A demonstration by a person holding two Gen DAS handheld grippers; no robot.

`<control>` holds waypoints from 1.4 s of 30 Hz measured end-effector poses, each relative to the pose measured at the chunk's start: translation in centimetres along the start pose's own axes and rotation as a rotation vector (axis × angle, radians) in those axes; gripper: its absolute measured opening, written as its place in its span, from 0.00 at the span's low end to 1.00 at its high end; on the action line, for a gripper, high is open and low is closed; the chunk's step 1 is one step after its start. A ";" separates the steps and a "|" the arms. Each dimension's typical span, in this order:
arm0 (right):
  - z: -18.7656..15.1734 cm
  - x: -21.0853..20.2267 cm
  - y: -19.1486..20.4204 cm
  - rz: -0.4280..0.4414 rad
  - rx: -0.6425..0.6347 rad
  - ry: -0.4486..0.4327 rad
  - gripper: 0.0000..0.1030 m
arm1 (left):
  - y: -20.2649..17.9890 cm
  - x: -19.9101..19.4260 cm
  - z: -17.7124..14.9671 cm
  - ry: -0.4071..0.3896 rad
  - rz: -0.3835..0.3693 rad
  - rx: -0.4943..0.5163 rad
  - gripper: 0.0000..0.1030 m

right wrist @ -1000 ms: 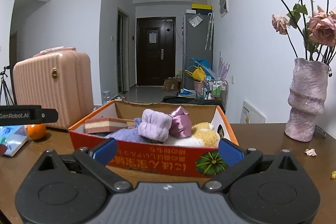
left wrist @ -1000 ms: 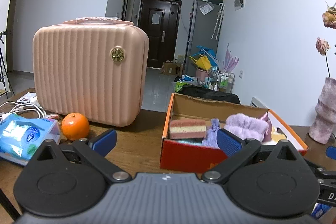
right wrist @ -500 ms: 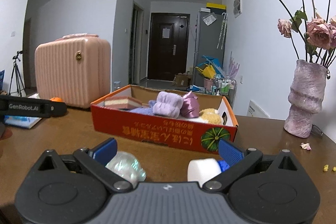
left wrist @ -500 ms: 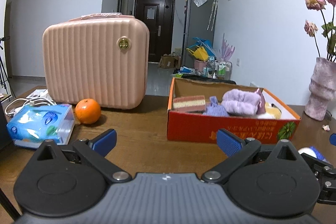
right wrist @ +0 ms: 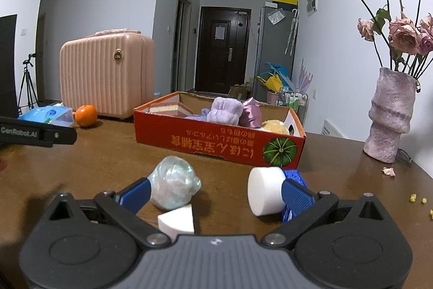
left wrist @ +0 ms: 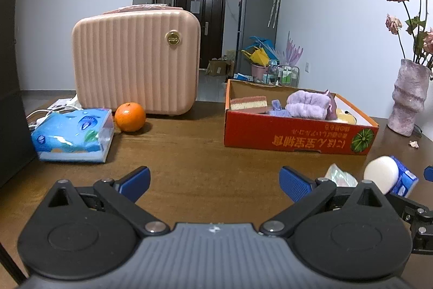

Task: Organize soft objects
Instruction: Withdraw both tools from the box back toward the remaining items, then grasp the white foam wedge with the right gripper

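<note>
A red cardboard box [left wrist: 295, 137] [right wrist: 216, 142] holds a pink layered sponge [left wrist: 248, 102], a purple fluffy cloth [right wrist: 226, 113], a mauve pouch [right wrist: 251, 112] and a yellow plush [right wrist: 274, 126]. My right gripper [right wrist: 216, 192] is open above the table. Between its fingers lie a pearly wrapped ball [right wrist: 173, 184], a white wedge sponge [right wrist: 178, 220] and a white round puff [right wrist: 265, 190] leaning on a blue sponge [right wrist: 296, 178]. My left gripper [left wrist: 215, 182] is open and empty over bare table; the ball [left wrist: 339, 176] and puff [left wrist: 380, 176] lie to its right.
A pink ribbed case [left wrist: 135, 64] stands at the back left with an orange [left wrist: 130, 117] and a blue tissue pack [left wrist: 73, 136] in front. A purple vase [right wrist: 389, 115] with dried roses stands at the right. Petal crumbs [right wrist: 389, 171] lie near the right edge.
Both grippers have pulled back from the box toward the table's near side. The ball, puff and wedge sponge have come into view between the right fingers. Both stay open.
</note>
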State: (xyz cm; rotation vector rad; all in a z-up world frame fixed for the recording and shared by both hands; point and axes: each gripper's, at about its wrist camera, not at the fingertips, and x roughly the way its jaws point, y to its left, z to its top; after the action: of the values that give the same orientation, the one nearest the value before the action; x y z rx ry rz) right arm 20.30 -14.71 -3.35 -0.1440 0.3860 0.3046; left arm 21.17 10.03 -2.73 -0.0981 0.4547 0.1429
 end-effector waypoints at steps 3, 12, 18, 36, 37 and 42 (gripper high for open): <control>-0.3 -0.8 0.2 0.002 0.000 -0.001 1.00 | 0.3 -1.0 -0.6 0.006 -0.001 0.000 1.00; -1.1 -1.8 1.2 0.009 -0.008 0.023 1.00 | 0.6 -3.2 -1.7 0.007 -0.004 0.018 1.00; -1.4 -0.5 1.8 0.016 -0.014 0.071 0.98 | 0.4 -3.1 -1.9 0.011 -0.007 0.029 1.00; -1.5 5.8 3.0 0.041 0.010 0.232 0.52 | -0.1 -2.4 -2.6 0.042 -0.029 0.040 1.00; -1.5 6.0 3.1 0.043 0.008 0.236 0.50 | 0.0 -2.4 -2.6 0.041 -0.029 0.038 1.00; -1.6 6.0 3.2 0.070 0.008 0.241 0.34 | 0.0 -2.4 -2.6 0.040 -0.034 0.037 1.00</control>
State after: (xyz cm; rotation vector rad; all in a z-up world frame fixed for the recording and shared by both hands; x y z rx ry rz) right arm 24.07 -10.39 -7.40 -0.1602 0.6318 0.3555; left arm 17.88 9.43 -4.02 -0.0724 0.4956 0.0994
